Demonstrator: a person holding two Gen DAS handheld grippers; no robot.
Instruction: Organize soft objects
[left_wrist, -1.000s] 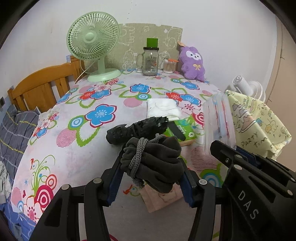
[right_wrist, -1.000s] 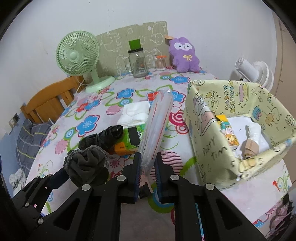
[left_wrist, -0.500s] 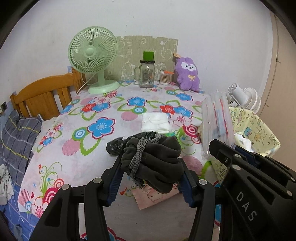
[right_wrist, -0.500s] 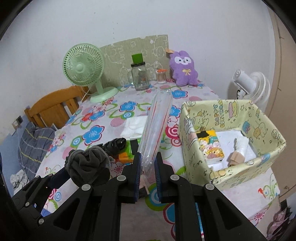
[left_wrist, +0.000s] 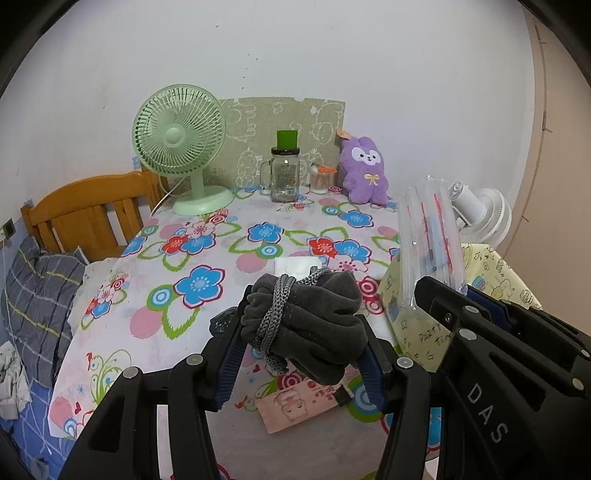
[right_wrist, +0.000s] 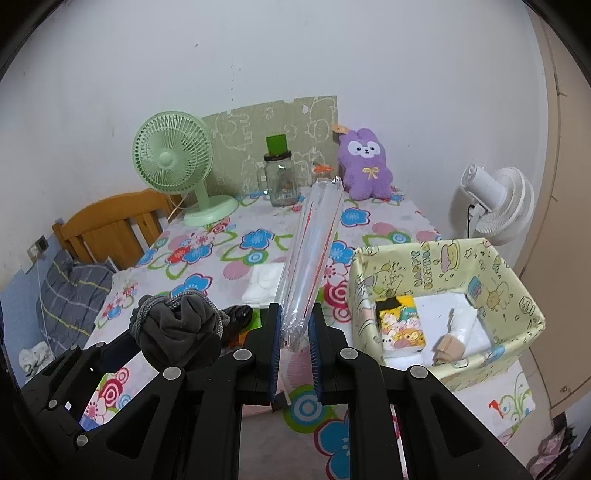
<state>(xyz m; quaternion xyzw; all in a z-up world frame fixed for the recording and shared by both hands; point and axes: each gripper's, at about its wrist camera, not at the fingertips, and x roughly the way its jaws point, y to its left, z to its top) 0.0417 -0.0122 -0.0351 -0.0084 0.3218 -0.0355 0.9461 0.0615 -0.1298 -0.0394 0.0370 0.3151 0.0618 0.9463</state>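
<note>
My left gripper (left_wrist: 301, 325) is shut on a rolled dark grey fleece bundle (left_wrist: 314, 325) tied with a grey cord, held above the flowered table (left_wrist: 207, 258). The same bundle (right_wrist: 177, 332) shows at the lower left of the right wrist view. My right gripper (right_wrist: 293, 332) is shut on the bottom edge of a clear plastic zip bag (right_wrist: 314, 243) that stands upright between its pads. That bag (left_wrist: 430, 240) rises at the right in the left wrist view. A black soft item (right_wrist: 240, 315) and a folded white cloth (right_wrist: 264, 284) lie on the table.
A yellow printed box (right_wrist: 443, 258) with small items inside stands at the right. At the back stand a green fan (left_wrist: 181, 147), a glass jar (left_wrist: 284, 177) and a purple plush (left_wrist: 364, 170). A pink card (left_wrist: 299, 404) lies near the front edge. A wooden chair (left_wrist: 85, 218) is left.
Both grippers have risen together with their loads, so the table and box look lower and farther away. Neither grip has changed.
</note>
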